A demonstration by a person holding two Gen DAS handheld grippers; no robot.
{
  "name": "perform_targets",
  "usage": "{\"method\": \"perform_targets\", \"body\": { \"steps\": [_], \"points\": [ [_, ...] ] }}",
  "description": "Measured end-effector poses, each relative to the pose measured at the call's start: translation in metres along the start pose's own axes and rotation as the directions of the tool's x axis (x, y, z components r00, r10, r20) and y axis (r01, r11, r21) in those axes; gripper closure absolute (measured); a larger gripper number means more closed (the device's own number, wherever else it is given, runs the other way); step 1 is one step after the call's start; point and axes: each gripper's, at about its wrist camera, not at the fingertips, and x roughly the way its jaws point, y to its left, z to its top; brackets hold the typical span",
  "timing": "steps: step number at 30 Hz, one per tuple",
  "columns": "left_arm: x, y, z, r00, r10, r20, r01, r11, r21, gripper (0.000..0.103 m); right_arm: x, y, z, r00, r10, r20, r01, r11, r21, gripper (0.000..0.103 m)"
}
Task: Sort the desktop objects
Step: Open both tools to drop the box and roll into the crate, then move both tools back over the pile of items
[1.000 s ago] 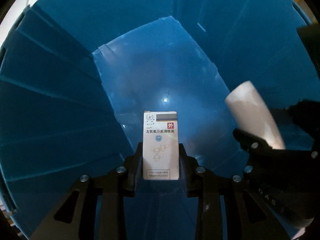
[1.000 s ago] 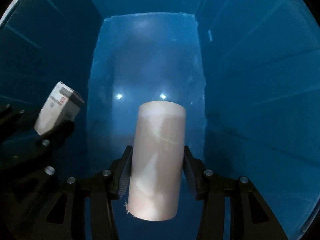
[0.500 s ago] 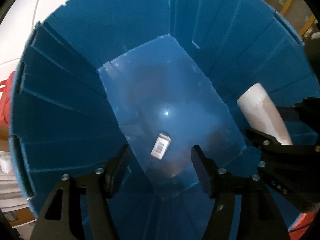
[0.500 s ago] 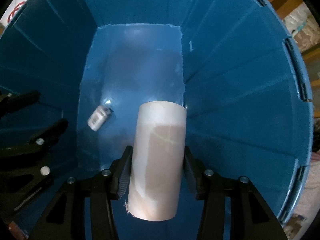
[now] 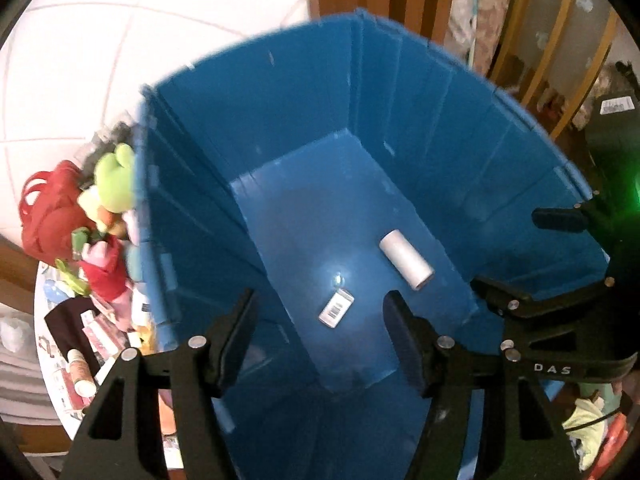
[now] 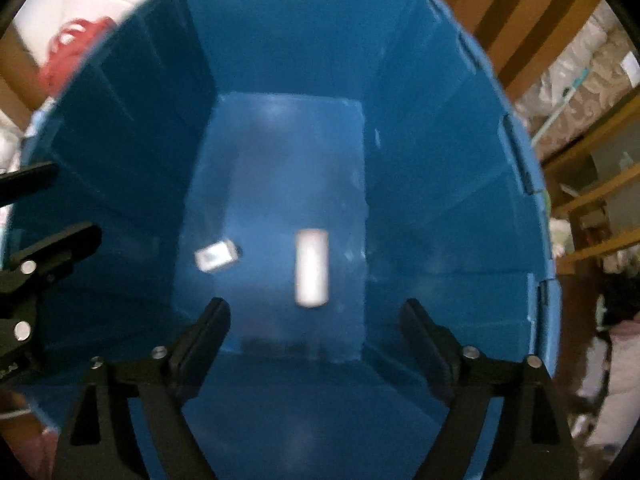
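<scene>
Blue plastic fills both views: a deep bin (image 5: 420,128) with ribbed walls, seen from above. On its floor lie two things, near each other but apart — a small white box (image 5: 337,307) with a barcode face up, and a white roll (image 5: 406,259) lying on its side. In the right wrist view both are blurred; the box (image 6: 218,257) is only a pale smear there and its print cannot be read, and the roll (image 6: 312,267) shows as a soft upright bar.

Left tool (image 5: 320,328) hangs above the bin with its jaws apart and nothing between them; the box sits far below in the gap. Right tool (image 6: 316,332) also has its jaws spread, having just opened wider, and the roll lies free on the bin floor beneath. In the left wrist view the right tool (image 5: 560,256) enters from the right edge, partly cut off, with a green glow on its body. The left tool's black fingers (image 6: 48,248) poke in at the left edge of the right wrist view.

Outside the bin, to the left, a heap of things sits on a round white tabletop (image 5: 44,344): a green plush toy (image 5: 114,180), a red bag (image 5: 44,208), small cartons and a tube — most half hidden by the bin wall or too small to name. Wooden shelving (image 6: 592,184) stands to the right, its contents blurred.
</scene>
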Motion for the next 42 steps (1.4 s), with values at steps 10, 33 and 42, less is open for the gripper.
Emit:
{"method": "perform_targets", "body": {
  "steps": [10, 33, 42],
  "points": [
    [-0.086, 0.062, -0.074, 0.942, 0.102, 0.321, -0.064, 0.99, -0.125, 0.024, -0.08, 0.066, -0.012, 0.954, 0.053, 0.295, -0.052, 0.999, -0.013, 0.0],
    [-0.042, 0.366, -0.295, 0.921, 0.321, 0.222, -0.228, 0.904, -0.362, 0.024, -0.045, 0.326, 0.035, 0.856, 0.179, 0.485, -0.241, 0.968, 0.067, 0.0],
    [0.008, 0.432, -0.366, 0.94, 0.339, 0.037, -0.275, 0.818, -0.505, 0.024, 0.035, 0.368, 0.044, 0.93, 0.121, 0.347, -0.168, 0.98, 0.107, 0.0]
  ]
}}
